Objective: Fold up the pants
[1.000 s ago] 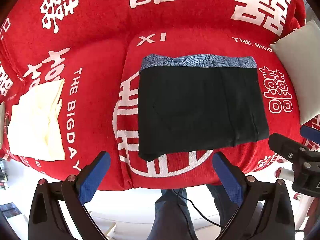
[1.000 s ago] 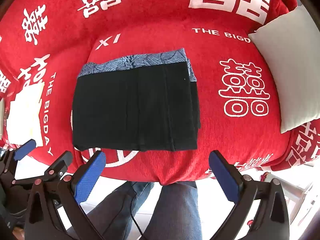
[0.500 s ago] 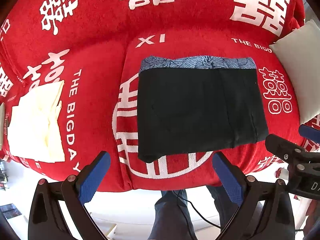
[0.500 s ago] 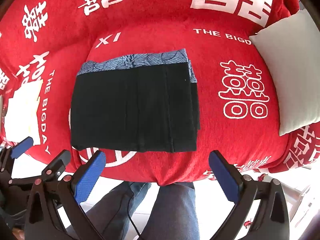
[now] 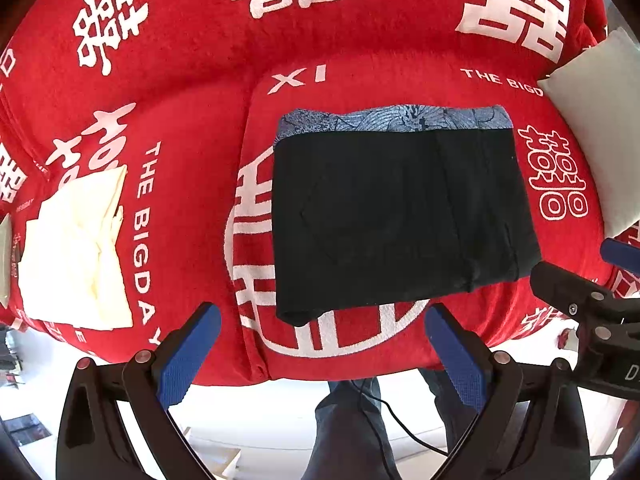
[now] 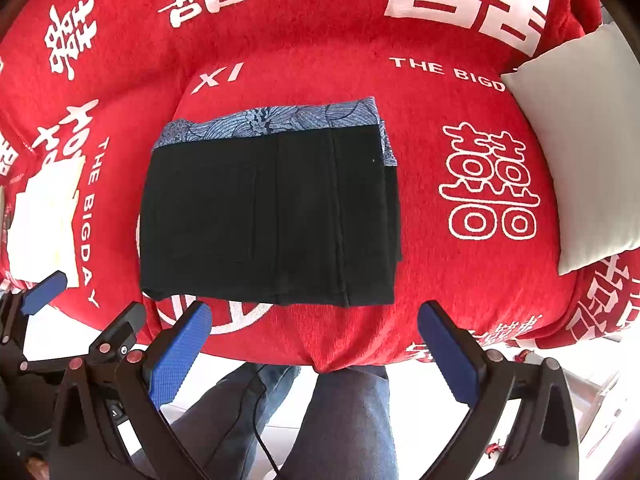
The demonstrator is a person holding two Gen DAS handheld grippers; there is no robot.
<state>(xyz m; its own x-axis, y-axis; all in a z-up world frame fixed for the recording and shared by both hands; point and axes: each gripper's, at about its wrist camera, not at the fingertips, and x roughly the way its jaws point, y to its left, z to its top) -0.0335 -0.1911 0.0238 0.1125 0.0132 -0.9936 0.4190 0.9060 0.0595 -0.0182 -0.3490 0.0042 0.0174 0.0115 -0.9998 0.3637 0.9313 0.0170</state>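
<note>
One pair of black pants (image 5: 400, 216) lies folded into a flat rectangle at the middle of the red sofa seat (image 5: 192, 120), a blue patterned band (image 5: 392, 120) showing along its far edge. I hold two tongs, both short of the seat's near edge and touching nothing. My left tongs (image 5: 320, 356) stand wide apart, their two blue pads (image 5: 188, 356) empty; my right tongs (image 6: 316, 352) are likewise spread and empty. Each camera catches a corner of the other tool: the right tongs' black frame juts in at the right edge of the left view, the left tongs' at the lower left of the right view, both cut off by the frame.

One pale yellow folded cloth (image 5: 76, 256) rests on the seat to the left, well apart from the pants; in the right view it is washed out and partly hidden behind the left tool. One grey-white cushion (image 6: 580, 160) sits at the far right, its outer edge cropped. White characters and the words "THE BIGDAY" mark the cover, the large round emblem mostly hidden under the pants. Below, my two legs in blue jeans (image 6: 352, 420) and a thin black cable (image 6: 260, 420) show over a pale floor.
</note>
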